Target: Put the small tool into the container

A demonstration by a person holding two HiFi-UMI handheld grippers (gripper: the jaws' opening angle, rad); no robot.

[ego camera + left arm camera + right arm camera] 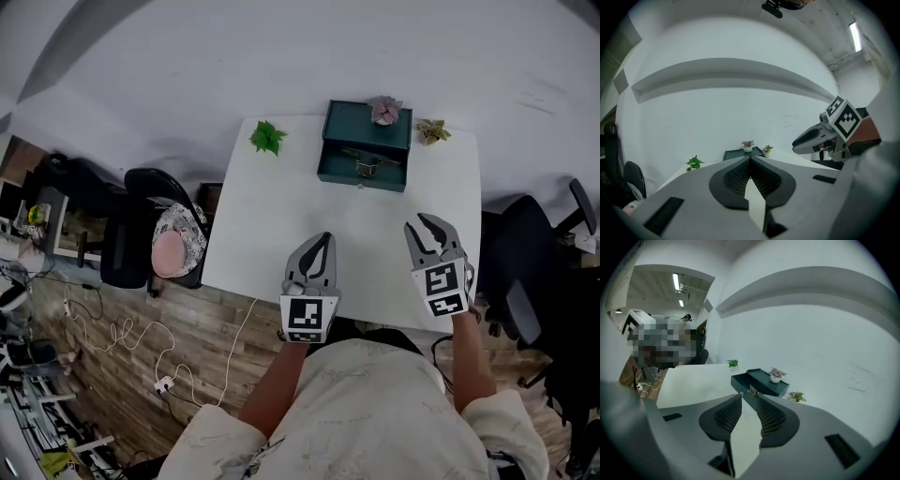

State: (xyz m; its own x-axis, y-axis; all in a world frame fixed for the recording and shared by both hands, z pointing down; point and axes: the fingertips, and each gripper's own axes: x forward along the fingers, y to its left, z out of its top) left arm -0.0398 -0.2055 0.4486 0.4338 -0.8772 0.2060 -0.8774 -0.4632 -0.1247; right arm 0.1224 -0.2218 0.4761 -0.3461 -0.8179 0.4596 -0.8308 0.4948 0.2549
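Looking down in the head view, a white table (272, 225) fills the middle. The container (364, 150), a dark green box with a brass latch (367, 167) on its near face, sits at the far centre, and a small pink plant (384, 110) stands on its lid. A green plant (267, 138) stands to its left and a pale plant (432, 130) just to its right. The left gripper (324, 238) and right gripper (422, 227) are held over the near edge, well apart from the container. The small tool cannot be picked out.

In the left gripper view, the left gripper's (750, 157) fingers are pressed together at the tips, with the container (743, 153) far beyond.

In the right gripper view, the right gripper's (749, 397) fingers are spread, with bare table between them and the container (759, 383) ahead.
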